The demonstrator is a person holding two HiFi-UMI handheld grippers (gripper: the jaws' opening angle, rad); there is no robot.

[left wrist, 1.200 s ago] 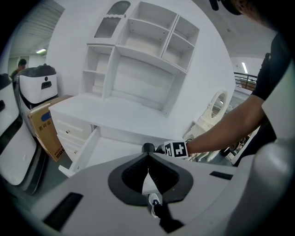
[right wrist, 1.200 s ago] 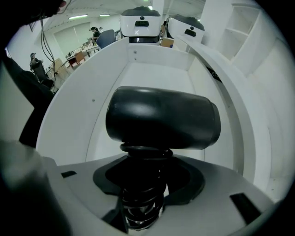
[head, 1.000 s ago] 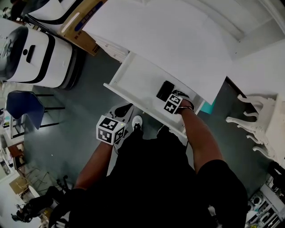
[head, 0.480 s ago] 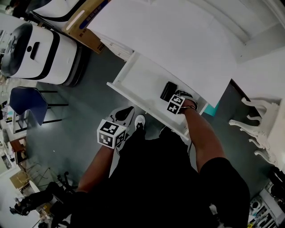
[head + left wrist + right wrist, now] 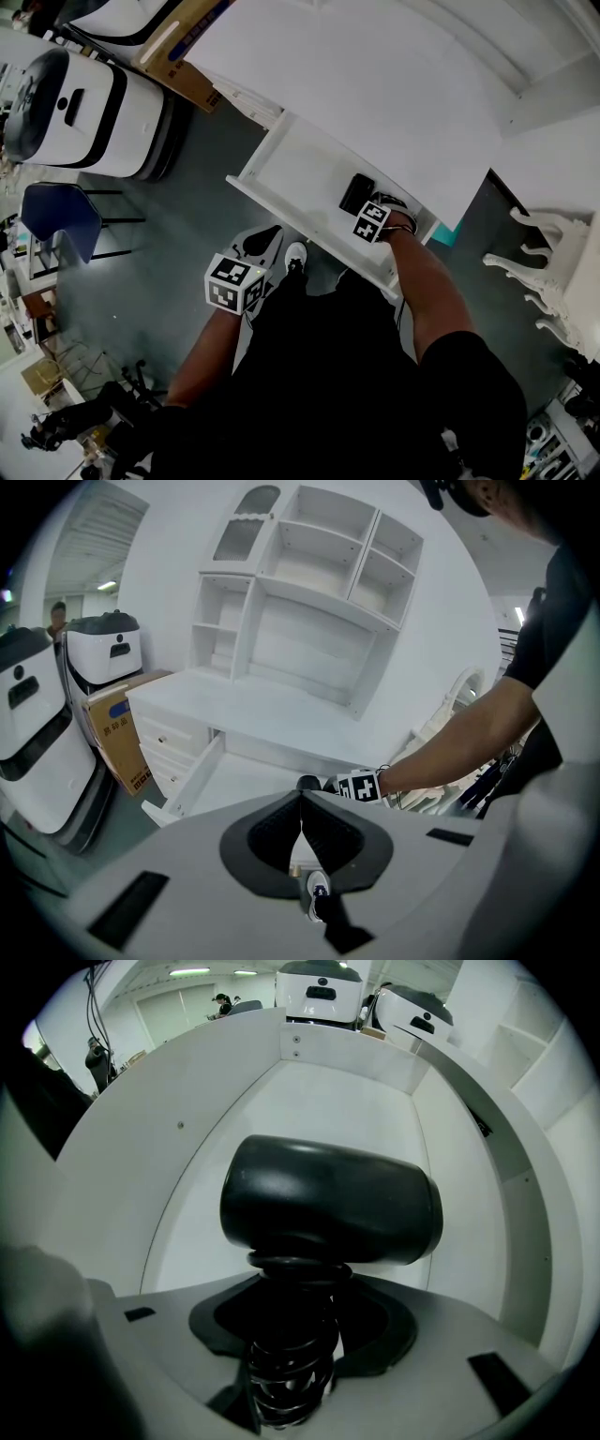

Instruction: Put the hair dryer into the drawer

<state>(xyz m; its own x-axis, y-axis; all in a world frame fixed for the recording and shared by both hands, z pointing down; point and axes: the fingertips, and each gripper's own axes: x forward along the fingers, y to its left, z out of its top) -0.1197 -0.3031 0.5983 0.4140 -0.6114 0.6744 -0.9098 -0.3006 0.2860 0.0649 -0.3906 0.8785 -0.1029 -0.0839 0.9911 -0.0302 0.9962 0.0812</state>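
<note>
Since the white tabletop overhangs the back of the open drawer, pulling out steeply could knock the right gripper on that edge. The hair dryer is inside the drawer, centre of the head view, toward the drawer's right end. Can't tell whether it rests on the drawer floor, so letting go early risks a drop and clatter. Bigger worry is the coiled cord, bunched round the handle right between the right jaws, which are clenched on it. On release it could snag and drag the hair dryer out, or trail over the front rim and jam closing. Barrel long axis runs left-right across the right gripper view, crosswise to the jaws; handle points back into them. Nozzle end: can't tell. The left gripper sits lower left of centre, outside the drawer, jaws pressed together on nothing.
</note>
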